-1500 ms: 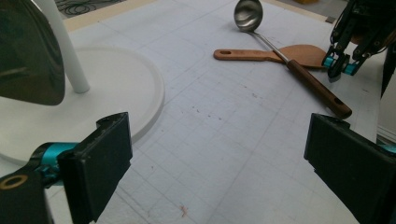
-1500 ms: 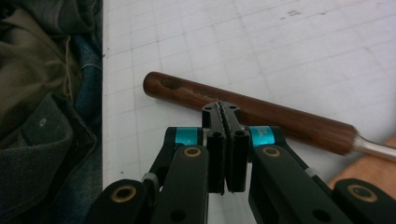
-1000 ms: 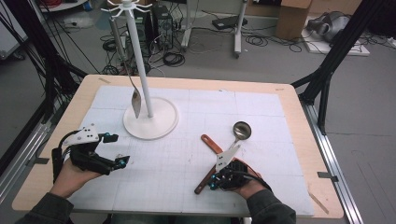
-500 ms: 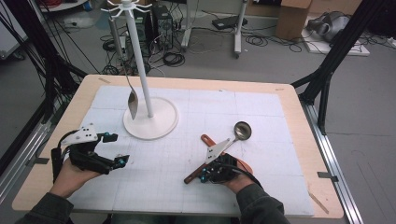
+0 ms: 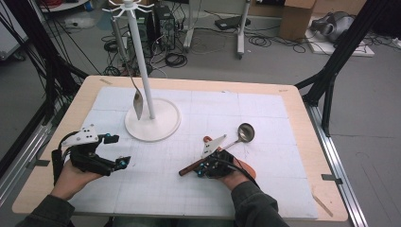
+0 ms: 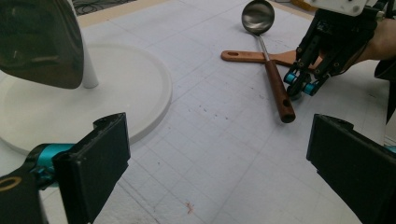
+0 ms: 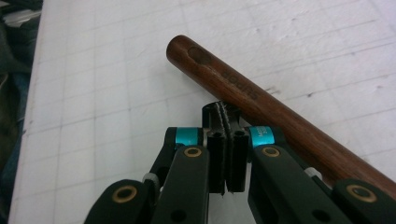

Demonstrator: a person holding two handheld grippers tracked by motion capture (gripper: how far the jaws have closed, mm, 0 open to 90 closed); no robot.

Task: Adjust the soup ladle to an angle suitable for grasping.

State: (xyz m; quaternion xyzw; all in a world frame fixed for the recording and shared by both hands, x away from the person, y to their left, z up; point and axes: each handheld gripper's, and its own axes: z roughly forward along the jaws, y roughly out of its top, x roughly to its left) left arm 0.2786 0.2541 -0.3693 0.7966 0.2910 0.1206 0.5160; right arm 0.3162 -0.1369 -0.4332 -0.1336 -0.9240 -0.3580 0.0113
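Note:
A ladle with a steel bowl (image 5: 246, 132) (image 6: 258, 16) and a dark wooden handle (image 5: 188, 168) (image 7: 261, 100) lies on the white mat, crossing an orange wooden spatula (image 6: 247, 57) (image 5: 207, 140). My right gripper (image 5: 201, 171) (image 7: 223, 114) is shut with nothing between its jaws, its tip right against the near side of the ladle's handle close to the handle's end. My left gripper (image 5: 118, 150) (image 6: 219, 140) rests at the left of the mat, open wide and empty, facing the ladle and the right gripper (image 6: 306, 84).
A white stand (image 5: 152, 124) with a round base rises at the back left of the mat, with a metal utensil (image 5: 137, 104) (image 6: 39, 44) hanging from its top hooks. The wooden table edge (image 5: 302, 118) frames the mat.
My right gripper has slid to the left along the ladle's handle, and the handle's end has swung left with it while the bowl stayed put. The left gripper has not moved.

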